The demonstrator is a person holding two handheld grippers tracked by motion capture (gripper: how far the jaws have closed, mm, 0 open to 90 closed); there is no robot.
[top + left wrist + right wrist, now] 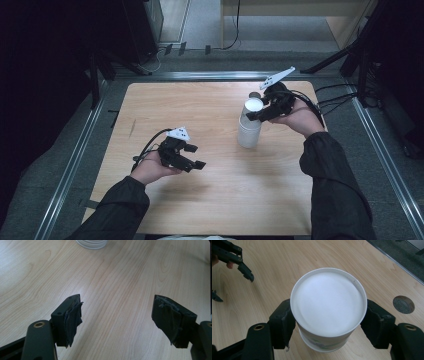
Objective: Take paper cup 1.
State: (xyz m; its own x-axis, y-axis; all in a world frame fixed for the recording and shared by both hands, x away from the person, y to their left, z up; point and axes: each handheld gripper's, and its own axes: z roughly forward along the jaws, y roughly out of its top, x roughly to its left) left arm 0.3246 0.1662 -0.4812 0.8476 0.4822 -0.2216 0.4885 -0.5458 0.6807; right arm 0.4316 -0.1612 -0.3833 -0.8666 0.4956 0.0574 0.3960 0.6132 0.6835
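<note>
The right gripper (327, 322) clamps the top upturned paper cup (328, 305) of a stack (249, 131); the left gripper (117, 322) gapes wide over the wooden surface (120, 277).

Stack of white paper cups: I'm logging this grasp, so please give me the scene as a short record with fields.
Object: stack of white paper cups, upside down, upright on the light wooden table
Right gripper: fingers on both sides of the top cup; contact cannot be confirmed
Left gripper: open, holds nothing, apart from the stack
Other: round hole in the tabletop
</note>
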